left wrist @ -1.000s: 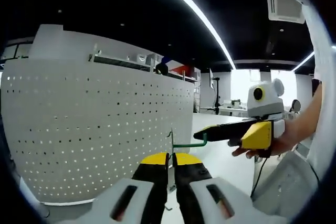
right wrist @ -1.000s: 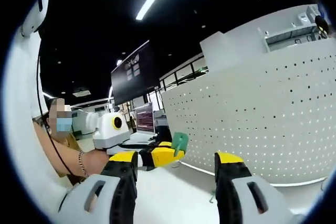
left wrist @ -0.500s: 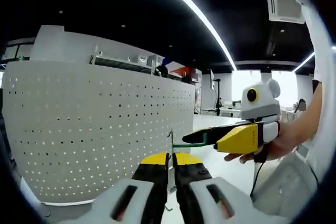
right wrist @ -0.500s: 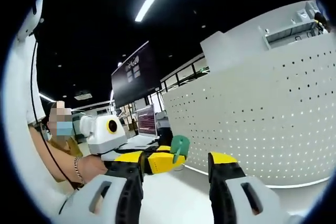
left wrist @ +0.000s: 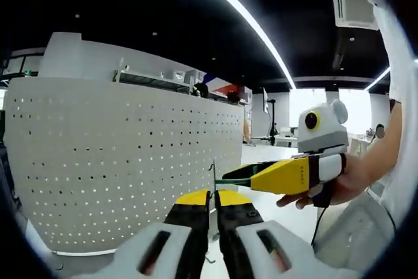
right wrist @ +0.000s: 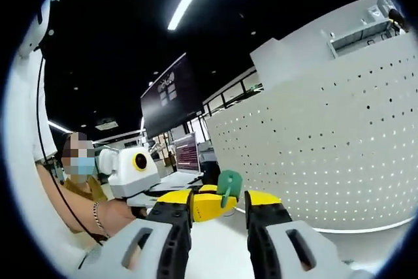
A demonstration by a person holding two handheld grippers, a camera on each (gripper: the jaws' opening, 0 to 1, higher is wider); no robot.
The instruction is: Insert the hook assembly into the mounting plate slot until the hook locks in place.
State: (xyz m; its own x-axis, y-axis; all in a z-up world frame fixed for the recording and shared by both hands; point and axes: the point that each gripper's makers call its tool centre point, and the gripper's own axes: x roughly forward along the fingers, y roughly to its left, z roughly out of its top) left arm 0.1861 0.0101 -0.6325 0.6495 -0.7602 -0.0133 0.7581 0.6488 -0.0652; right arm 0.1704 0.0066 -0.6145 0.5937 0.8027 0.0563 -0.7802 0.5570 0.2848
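The green hook pokes out sideways from a thin metal bar that my left tongs squeeze tight, so it stays steady. My right tongs have narrow jaws around the hook's green tip, maybe pinching it. The big white board with holes waits just behind for the hook.

Green hook, right hand-held gripper, pegboard

The hook sits between the left tool below and the right tool beside it, before the perforated panel.
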